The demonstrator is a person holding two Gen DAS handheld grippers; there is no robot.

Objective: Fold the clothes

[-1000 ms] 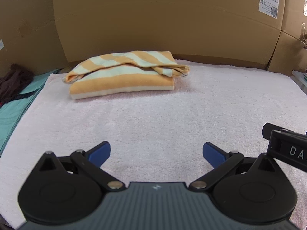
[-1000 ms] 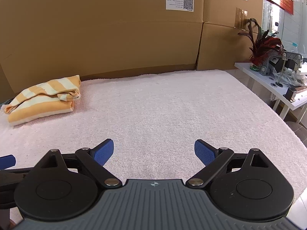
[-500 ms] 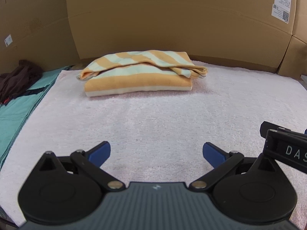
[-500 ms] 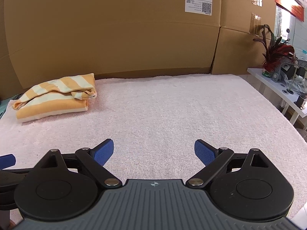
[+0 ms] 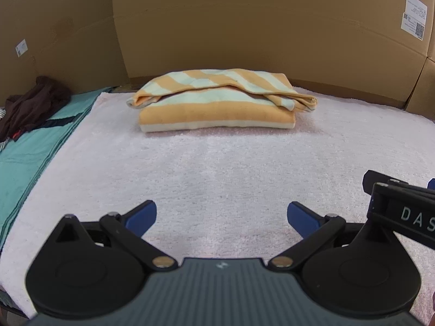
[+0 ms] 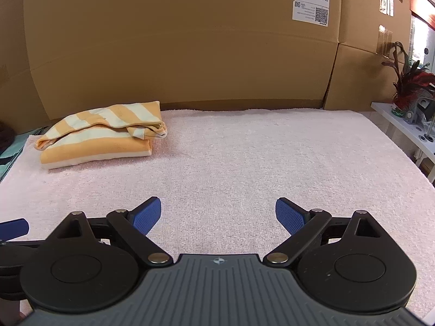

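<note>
— Two grippers, both empty?

— Yes. The left gripper (image 5: 221, 216) has its blue pads (image 5: 141, 214) spread wide over bare cloth, nothing between them. The right gripper (image 6: 218, 213) stands the same way: jaws far apart, holding nothing.

— Where is the clothing?

— One folded garment (image 5: 217, 106), striped orange and pale green, lies on the pink towel (image 5: 217, 168) that covers the work surface. It sits toward the far edge, close to the cardboard wall (image 5: 244, 27). From the left wrist view it is straight ahead; from the right wrist view it is off to the far left (image 6: 100, 133).

— How neat is the fold?

— Its lower layers are stacked flat with a straight front edge. The top layer is looser, draped over, with a rumpled end hanging out on the right-hand side.

— Are the grippers near it?

— No, both hover well apart from it, at the near side of the towel. They are just beside each other: the edge of the right one shows at the right of the left wrist view, and a blue tip of the left one shows at the left of the right wrist view.

— Anything else around?

— A teal cloth (image 5: 24, 160) lies left of the towel with a dark brown garment (image 5: 32, 106) heaped on it. To the right, a white shelf (image 6: 402, 125) carries a red-leaved plant (image 6: 410, 81).
</note>
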